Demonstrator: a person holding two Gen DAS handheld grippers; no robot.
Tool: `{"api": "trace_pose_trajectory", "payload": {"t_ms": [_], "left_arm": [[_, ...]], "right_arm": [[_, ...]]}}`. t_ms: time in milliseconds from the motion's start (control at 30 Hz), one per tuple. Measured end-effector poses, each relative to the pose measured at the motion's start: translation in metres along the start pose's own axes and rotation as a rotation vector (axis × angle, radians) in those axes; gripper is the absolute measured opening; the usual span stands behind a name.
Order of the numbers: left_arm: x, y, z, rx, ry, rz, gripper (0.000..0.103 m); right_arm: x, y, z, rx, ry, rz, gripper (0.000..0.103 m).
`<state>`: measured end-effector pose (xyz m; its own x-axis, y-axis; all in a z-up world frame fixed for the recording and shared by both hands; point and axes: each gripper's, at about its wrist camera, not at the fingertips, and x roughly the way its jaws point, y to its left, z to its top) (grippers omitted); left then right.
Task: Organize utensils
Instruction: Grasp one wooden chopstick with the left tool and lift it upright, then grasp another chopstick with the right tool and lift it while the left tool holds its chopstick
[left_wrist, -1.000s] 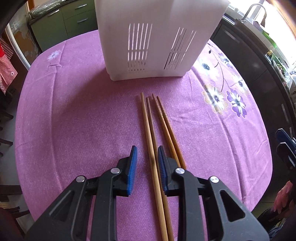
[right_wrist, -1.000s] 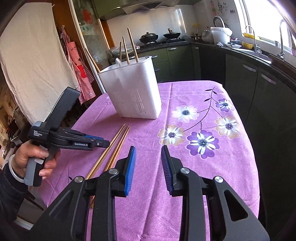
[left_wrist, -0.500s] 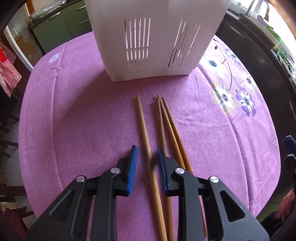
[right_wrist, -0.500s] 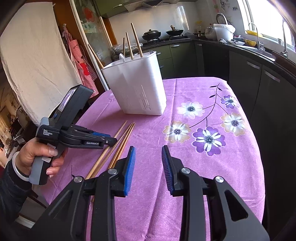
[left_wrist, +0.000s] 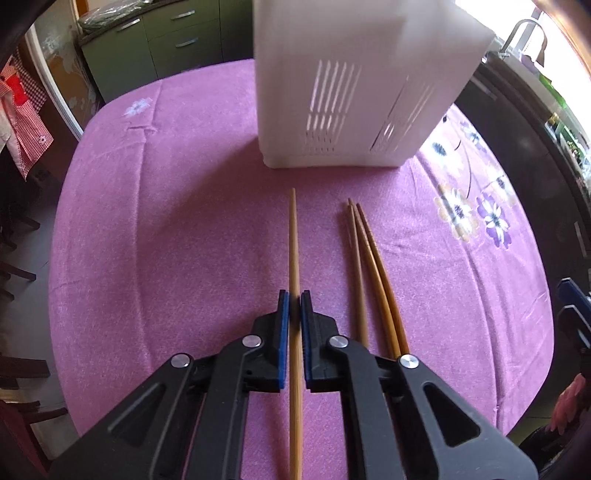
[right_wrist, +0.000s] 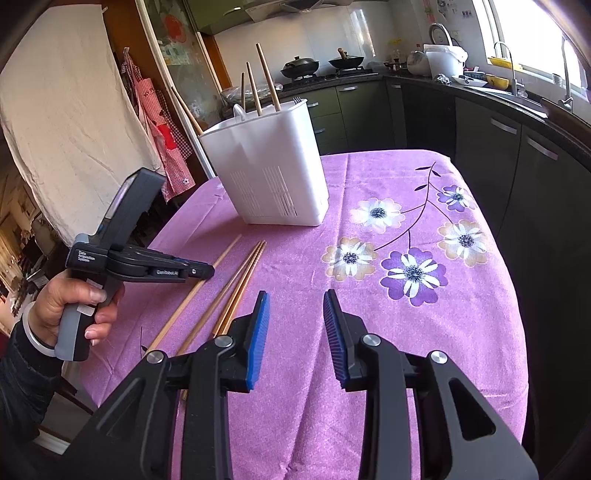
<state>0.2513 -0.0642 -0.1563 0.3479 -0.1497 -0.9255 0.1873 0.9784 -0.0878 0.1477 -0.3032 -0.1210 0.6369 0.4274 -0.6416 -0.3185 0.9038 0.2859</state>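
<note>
My left gripper (left_wrist: 294, 295) is shut on a single light wooden chopstick (left_wrist: 293, 240), whose tip points at the white slotted utensil holder (left_wrist: 354, 92). Three more chopsticks (left_wrist: 364, 251) lie in a bundle on the purple cloth just right of it. In the right wrist view, a hand holds the left gripper (right_wrist: 208, 272) low over the held chopstick (right_wrist: 192, 295), with the bundle (right_wrist: 236, 280) beside it. The holder (right_wrist: 269, 177) has several chopsticks (right_wrist: 266, 77) standing in it. My right gripper (right_wrist: 295, 299) hovers open above the cloth, with nothing between its pads.
The round table carries a purple cloth (right_wrist: 406, 332) with printed flowers on its right side. Dark kitchen cabinets (right_wrist: 517, 166) and a counter with a sink run along the right. A red checked apron (right_wrist: 162, 122) hangs at the back left.
The left jaws have closed on the leftmost chopstick, which now lies apart to the left of the other three. The right gripper has kept still and open.
</note>
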Motion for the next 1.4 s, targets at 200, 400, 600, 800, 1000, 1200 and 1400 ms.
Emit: {"api": "trace_pose_trajectory", "payload": {"t_ms": [200, 400, 600, 800, 1000, 1200, 1400], "left_arm": [[-0.046, 0.007, -0.006, -0.011, -0.131, 0.016, 0.006], [-0.095, 0.010, -0.017, -0.016, -0.253, 0.017, 0.006], [-0.130, 0.006, -0.031, -0.021, -0.331, 0.010, 0.006], [-0.145, 0.007, -0.047, -0.015, -0.375, 0.028, 0.006], [-0.157, 0.008, -0.063, -0.019, -0.402, 0.008, 0.006], [-0.165, 0.008, -0.077, -0.005, -0.417, 0.002, 0.006], [-0.168, 0.006, -0.083, 0.011, -0.421, 0.003, 0.006]], "right_arm": [[0.000, 0.002, 0.000, -0.004, 0.001, 0.000, 0.031], [0.000, 0.007, 0.000, -0.015, 0.002, 0.003, 0.031], [-0.003, 0.010, 0.001, -0.023, -0.006, 0.001, 0.031], [-0.003, 0.015, 0.000, -0.035, 0.000, -0.003, 0.036], [0.014, 0.020, 0.000, -0.051, 0.047, 0.002, 0.036], [0.061, 0.025, 0.016, -0.060, 0.148, 0.025, 0.030], [0.127, 0.037, 0.031, -0.056, 0.305, 0.064, 0.018]]}}
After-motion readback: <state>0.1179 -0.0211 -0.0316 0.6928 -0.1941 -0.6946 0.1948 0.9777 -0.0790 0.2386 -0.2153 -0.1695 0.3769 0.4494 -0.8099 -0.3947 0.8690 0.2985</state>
